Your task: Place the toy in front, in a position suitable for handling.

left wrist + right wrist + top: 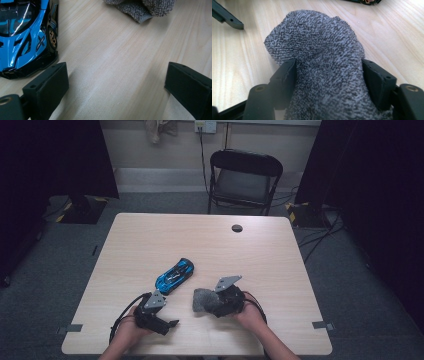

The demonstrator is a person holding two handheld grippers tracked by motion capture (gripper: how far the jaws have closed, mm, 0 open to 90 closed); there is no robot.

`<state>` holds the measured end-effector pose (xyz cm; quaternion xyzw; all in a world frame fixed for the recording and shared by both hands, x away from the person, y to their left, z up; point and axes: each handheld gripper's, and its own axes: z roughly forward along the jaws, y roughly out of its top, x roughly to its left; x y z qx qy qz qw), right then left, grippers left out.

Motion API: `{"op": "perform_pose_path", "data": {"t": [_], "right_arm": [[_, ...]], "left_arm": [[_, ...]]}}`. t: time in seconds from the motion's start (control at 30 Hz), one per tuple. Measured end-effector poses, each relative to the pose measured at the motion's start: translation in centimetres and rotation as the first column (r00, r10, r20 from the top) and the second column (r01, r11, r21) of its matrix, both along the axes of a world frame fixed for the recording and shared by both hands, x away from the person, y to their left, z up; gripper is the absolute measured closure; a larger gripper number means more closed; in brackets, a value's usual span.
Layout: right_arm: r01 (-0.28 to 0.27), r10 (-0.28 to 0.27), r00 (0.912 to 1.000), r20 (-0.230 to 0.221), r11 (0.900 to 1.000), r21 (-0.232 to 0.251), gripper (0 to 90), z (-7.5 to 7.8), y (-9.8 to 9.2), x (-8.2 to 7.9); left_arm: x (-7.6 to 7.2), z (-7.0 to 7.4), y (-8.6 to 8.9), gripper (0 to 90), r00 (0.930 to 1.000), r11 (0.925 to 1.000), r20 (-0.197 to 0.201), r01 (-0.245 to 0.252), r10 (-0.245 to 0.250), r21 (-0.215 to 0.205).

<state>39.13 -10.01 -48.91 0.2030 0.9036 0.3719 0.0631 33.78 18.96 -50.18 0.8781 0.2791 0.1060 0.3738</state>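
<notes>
High view: we see the right gripper point(212, 301) on a bunched grey cloth point(202, 300) near the table point(150, 240) front edge, the blue toy car point(174, 275) at the cloth's 10 o'clock, and the left gripper point(170, 324) at the car's 6 o'clock. Left gripper view: jaws wide apart over bare wood, car point(22, 37) at 10 o'clock, cloth point(140, 8) at 1 o'clock. Right gripper view: jaws clamped on the cloth point(322, 75), pads pressing both sides.
</notes>
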Motion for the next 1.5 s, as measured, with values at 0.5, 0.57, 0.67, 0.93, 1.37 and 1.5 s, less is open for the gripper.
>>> {"op": "perform_pose_path", "data": {"t": [0.5,0.57,0.67,0.93,1.37,1.5], "right_arm": [[0.108,-0.108,0.9934,0.039,0.994,-0.004,64.1,1.5,-3.8,-0.9],[0.151,-0.150,0.9875,0.048,0.989,-0.012,64.1,1.9,-5.7,-1.0],[0.216,-0.216,0.9760,0.027,0.976,0.018,64.3,2.3,-8.8,-1.2],[0.268,-0.268,0.9634,0.008,0.963,-0.021,65.3,0.8,-11.4,-1.9],[0.266,-0.266,0.9639,0.006,0.964,0.017,64.7,0.1,-11.4,-1.9],[0.271,-0.271,0.9627,0.002,0.962,0.026,64.5,0.0,-11.4,-1.8]], "left_arm": [[0.9,1.9,1.4,18.0,0.9930,0.9948,-0.061,-0.101,0.101,0.002],[1.2,2.4,1.7,16.1,0.9914,0.9925,-0.048,-0.122,0.122,-0.001],[1.9,3.2,1.9,15.4,0.9903,0.9904,-0.017,-0.138,0.138,0.001],[5.8,5.3,1.2,15.6,0.9845,0.9847,0.018,-0.174,0.174,0.003],[10.6,2.7,-1.3,17.3,0.9868,0.9842,0.006,-0.162,0.162,0.072],[11.6,2.4,-1.5,17.6,0.9827,0.9801,-0.016,-0.183,0.185,0.077]]}}
